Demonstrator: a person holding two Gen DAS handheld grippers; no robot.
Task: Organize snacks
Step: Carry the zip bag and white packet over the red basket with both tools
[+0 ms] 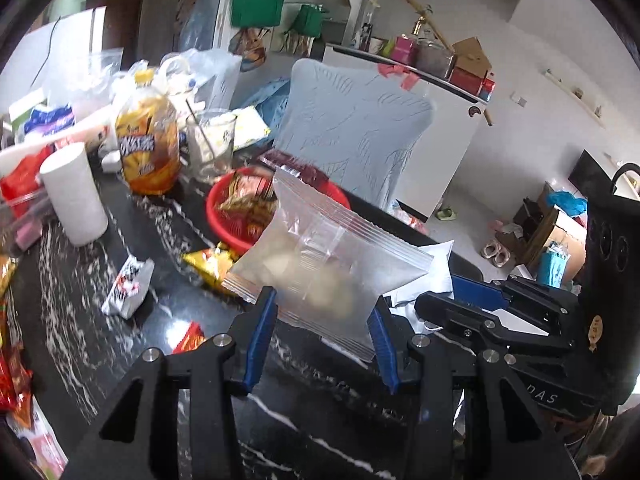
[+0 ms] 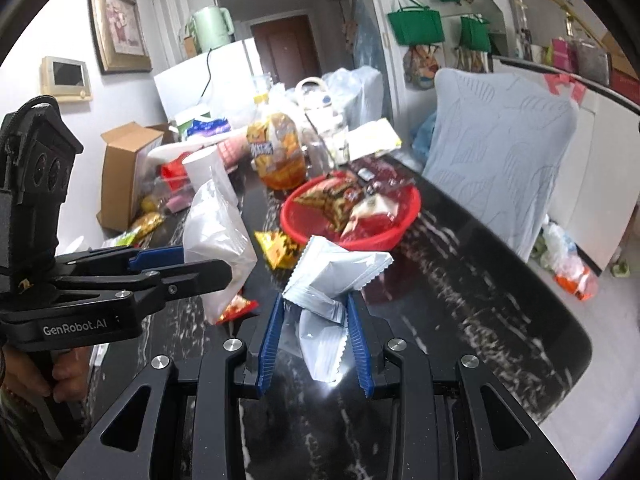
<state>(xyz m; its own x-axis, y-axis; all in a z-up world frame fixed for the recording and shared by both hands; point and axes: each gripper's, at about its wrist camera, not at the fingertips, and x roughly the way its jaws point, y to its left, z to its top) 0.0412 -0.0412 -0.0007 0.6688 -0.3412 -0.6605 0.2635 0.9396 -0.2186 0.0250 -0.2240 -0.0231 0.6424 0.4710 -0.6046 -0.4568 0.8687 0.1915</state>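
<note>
Your left gripper (image 1: 322,316) clamps a clear snack pouch (image 1: 320,256), your right gripper (image 2: 316,340) a pale-blue wrapper (image 2: 332,276), above the red basket (image 2: 396,232).

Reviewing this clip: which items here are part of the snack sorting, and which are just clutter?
In play: clear snack bag in left claw; white packets in right claw; red basket; yellow packet.
Clutter: paper roll, orange bottle, cardboard box.
</note>
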